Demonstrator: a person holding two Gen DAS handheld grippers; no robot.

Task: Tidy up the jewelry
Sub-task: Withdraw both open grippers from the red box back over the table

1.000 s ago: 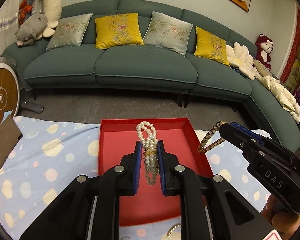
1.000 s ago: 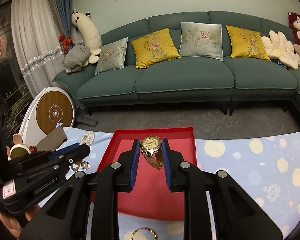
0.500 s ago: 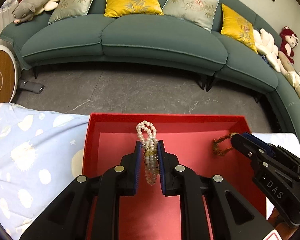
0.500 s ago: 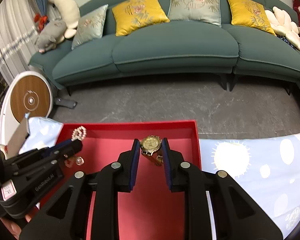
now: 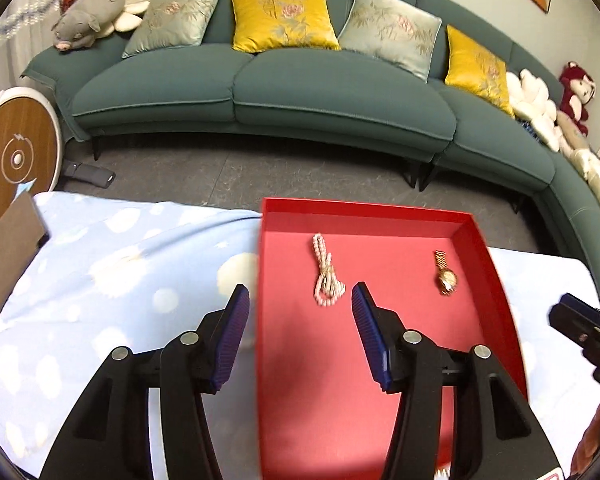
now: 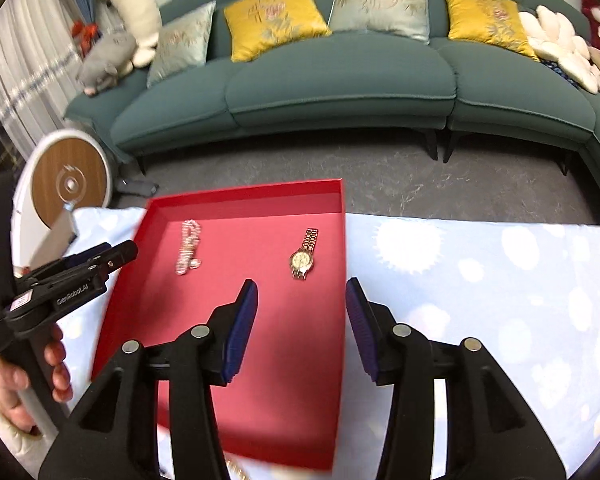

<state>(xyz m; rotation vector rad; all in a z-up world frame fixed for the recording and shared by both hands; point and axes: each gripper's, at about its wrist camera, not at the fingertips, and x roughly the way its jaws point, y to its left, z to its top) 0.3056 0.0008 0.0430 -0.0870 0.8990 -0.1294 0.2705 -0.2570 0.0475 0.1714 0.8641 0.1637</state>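
Note:
A red tray (image 5: pixel 476 360) (image 6: pixel 260 400) lies on a blue patterned cloth. In it lie a pearl necklace (image 5: pixel 326 276) (image 6: pixel 188 246) toward the left and a gold watch (image 5: pixel 444 274) (image 6: pixel 303 256) toward the right. My left gripper (image 5: pixel 300 304) is open and empty, above the tray's left edge, just short of the pearls. My right gripper (image 6: pixel 302 296) is open and empty, just short of the watch. Each gripper shows from the side in the other's view, the left gripper (image 6: pixel 116 254) and the right gripper (image 5: pixel 564 312).
The blue cloth (image 5: pixel 100 280) (image 6: pixel 480 280) covers the table on both sides of the tray. A brown card (image 5: pixel 4 256) stands at the far left. A green sofa (image 5: pixel 300 92) and grey floor lie beyond the table's far edge. A round wooden disc (image 5: pixel 12 160) stands at left.
Both grippers opened and let go: the pearls and the watch now lie in the tray. Both grippers have drawn back and up from the tray.

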